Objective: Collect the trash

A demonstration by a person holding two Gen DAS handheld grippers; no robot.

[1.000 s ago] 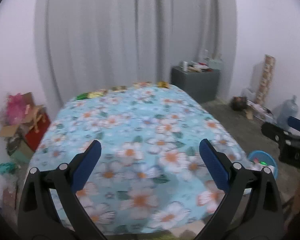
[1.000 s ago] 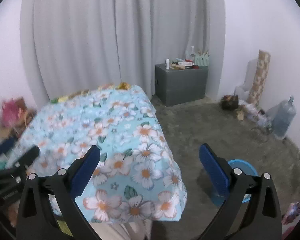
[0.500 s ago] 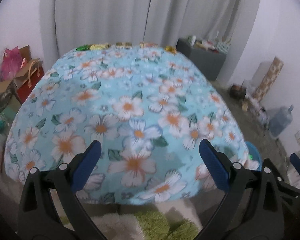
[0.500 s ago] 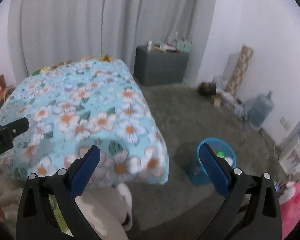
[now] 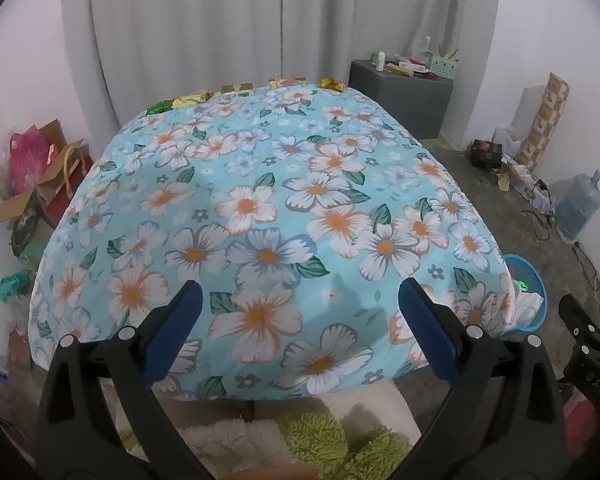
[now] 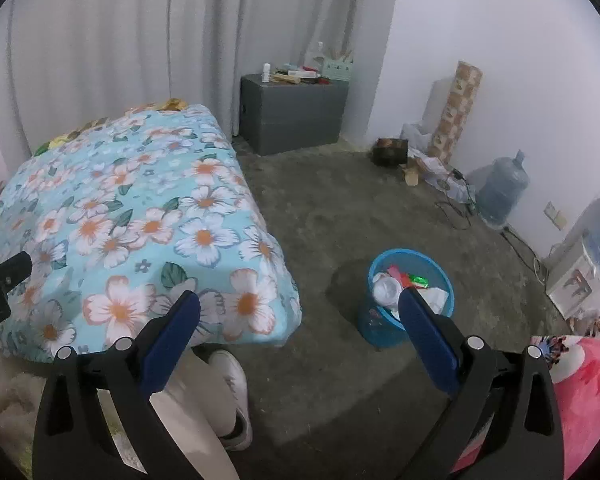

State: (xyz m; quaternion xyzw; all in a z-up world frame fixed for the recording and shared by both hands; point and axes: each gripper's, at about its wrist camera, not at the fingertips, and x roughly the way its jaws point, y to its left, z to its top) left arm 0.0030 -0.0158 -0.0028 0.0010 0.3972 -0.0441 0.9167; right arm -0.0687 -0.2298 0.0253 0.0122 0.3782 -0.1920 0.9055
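Note:
Several shiny wrappers lie in a row along the far edge of the flowered table (image 5: 260,184): a green one (image 5: 158,108), gold ones (image 5: 190,98) (image 5: 237,87), an orange one (image 5: 287,81) and a crumpled gold one (image 5: 332,83). My left gripper (image 5: 298,306) hovers open over the table's near edge, nothing between its blue pads. My right gripper (image 6: 298,312) is open and empty above the floor, right of the table (image 6: 112,216). A blue trash bin (image 6: 410,294) holding wrappers and paper stands on the floor behind the right finger. The bin (image 5: 526,294) also shows at the table's right corner.
A grey cabinet (image 6: 294,114) with small items stands by the curtain. A water jug (image 6: 502,186), a patterned roll (image 6: 454,114), cables and boxes line the right wall. Bags and cardboard (image 5: 40,184) sit left of the table. A person's leg and white shoe (image 6: 230,376) are below.
Both grippers have tilted downward and drawn back slightly. The left view now shows more of the table's near edge; the right view now shows the bin and its contents more fully.

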